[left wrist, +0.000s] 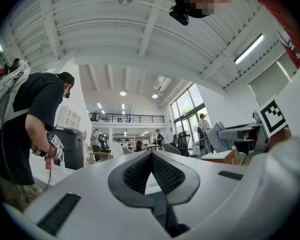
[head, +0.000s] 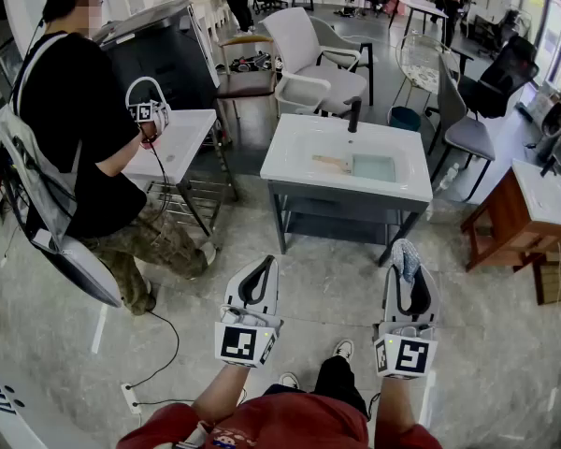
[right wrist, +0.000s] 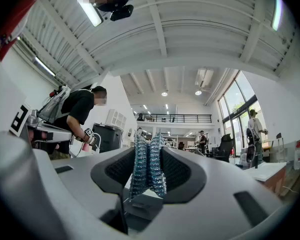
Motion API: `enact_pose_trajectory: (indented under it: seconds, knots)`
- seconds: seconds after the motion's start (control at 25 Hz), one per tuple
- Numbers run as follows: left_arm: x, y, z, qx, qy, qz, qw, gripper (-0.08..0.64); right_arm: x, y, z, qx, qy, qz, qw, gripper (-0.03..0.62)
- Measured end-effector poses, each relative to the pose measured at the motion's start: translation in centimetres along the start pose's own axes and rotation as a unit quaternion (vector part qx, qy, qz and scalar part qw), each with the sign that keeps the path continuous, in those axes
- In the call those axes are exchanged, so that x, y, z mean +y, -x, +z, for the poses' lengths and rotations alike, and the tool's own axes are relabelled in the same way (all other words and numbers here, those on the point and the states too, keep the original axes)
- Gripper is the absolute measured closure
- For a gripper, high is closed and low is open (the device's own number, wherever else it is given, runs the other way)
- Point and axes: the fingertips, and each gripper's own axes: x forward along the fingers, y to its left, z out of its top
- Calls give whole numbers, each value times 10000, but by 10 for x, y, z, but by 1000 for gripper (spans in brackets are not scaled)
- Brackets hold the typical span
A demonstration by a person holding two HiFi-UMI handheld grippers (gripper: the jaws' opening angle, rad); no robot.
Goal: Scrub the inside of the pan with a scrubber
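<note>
My right gripper [head: 407, 267] is shut on a blue mesh scrubber [head: 406, 253], which sticks out past the jaw tips. In the right gripper view the scrubber [right wrist: 148, 164] stands squeezed between the two dark pads. My left gripper [head: 261, 267] is shut with nothing in it; its pads meet at the tips [left wrist: 151, 155]. Both are held low above the floor, well short of the white sink stand [head: 290, 162] ahead. The basin holds a pale flat piece [head: 329, 164] and a teal patch [head: 375, 167]. I cannot make out a pan.
A black faucet [head: 354, 114] rises at the sink's back. Another person [head: 75, 129] in black works with a gripper at a white table [head: 189, 137] on the left. White chairs [head: 309, 59] stand behind, a wooden stool [head: 510, 215] is at right, and a cable [head: 164, 358] crosses the floor.
</note>
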Motion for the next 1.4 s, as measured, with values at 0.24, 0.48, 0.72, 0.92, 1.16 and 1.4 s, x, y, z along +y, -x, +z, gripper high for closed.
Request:
enact_pose_trajectory:
  seconds: [0.24, 0.48, 0.72, 0.92, 1.16, 1.4]
  knots:
    - [4, 31, 10, -133, 14, 15, 9999, 546, 23, 23, 13, -80, 65, 60, 9999, 420]
    - [0, 44, 17, -234, 31, 7, 9997, 546, 30, 34, 19, -132, 87, 110, 9998, 420]
    - [-2, 50, 13, -140, 56, 102, 9998, 546, 20, 40, 17, -145, -22, 25, 9999, 417]
    - [-3, 34, 7, -106, 100, 158, 9998, 546, 4, 29, 12, -153, -67, -22, 9999, 417]
    - [-15, -9, -1, -109, 140, 124, 9998, 546, -22, -2, 2, -138, -22, 22, 9999, 416]
    - [-28, -63, -4, -172, 150, 107, 9997, 546, -58, -41, -11, -109, -13, 37, 9999, 416]
